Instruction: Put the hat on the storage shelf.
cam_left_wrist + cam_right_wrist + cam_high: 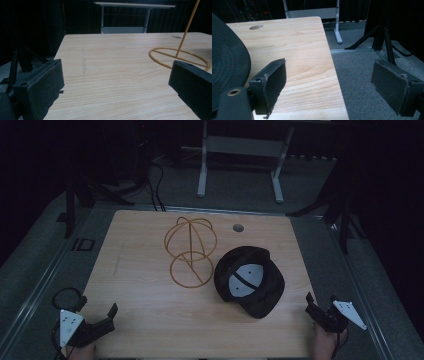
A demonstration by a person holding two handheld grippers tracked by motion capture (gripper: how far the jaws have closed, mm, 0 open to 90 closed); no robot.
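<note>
A dark cap (250, 280) lies upside down on the wooden table (145, 315), right of centre, its pale lining facing up. A yellow wire stand (190, 251) with a round base ring rises just left of it. My left gripper (102, 317) rests at the table's front left corner, jaws open and empty. In the left gripper view the stand's base ring (178, 58) lies ahead on the right. My right gripper (320, 306) hovers at the front right edge, jaws open and empty. The cap's brim (227, 62) fills the left side of the right gripper view.
A round hole (238, 227) sits in the table near its far edge. A white desk frame (240, 155) stands on the grey carpet behind the table. Black tripod legs (345, 215) stand at the right, and cables (155, 185) trail at the back left.
</note>
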